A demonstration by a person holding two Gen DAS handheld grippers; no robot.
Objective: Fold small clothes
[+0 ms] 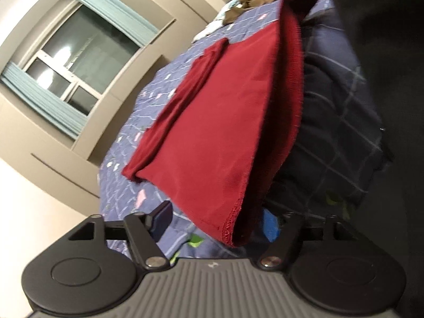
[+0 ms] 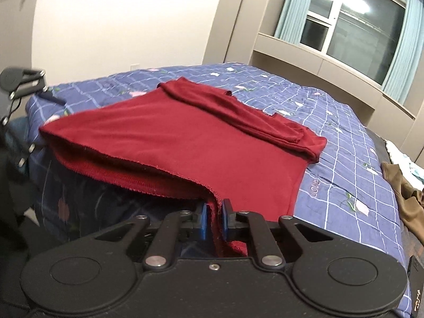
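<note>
A dark red garment (image 2: 190,143) lies spread on a blue checked bedspread (image 2: 339,143), its sleeves folded over its far side. My right gripper (image 2: 212,220) is shut on its ribbed hem at the near edge of the bed. In the left wrist view the same red garment (image 1: 212,132) fills the middle, and its hem corner hangs between my wide-open left gripper's (image 1: 217,225) blue-padded fingers (image 1: 161,220) without being pinched. The left gripper also shows at the far left of the right wrist view (image 2: 39,84), near the hem's other corner.
A brown garment (image 2: 405,193) and pale clothes (image 2: 402,156) lie at the bed's right side. A window with teal curtains (image 2: 355,21) and beige wall panels stand behind the bed. A dark checked cover (image 1: 339,132) hangs over the bed's near edge.
</note>
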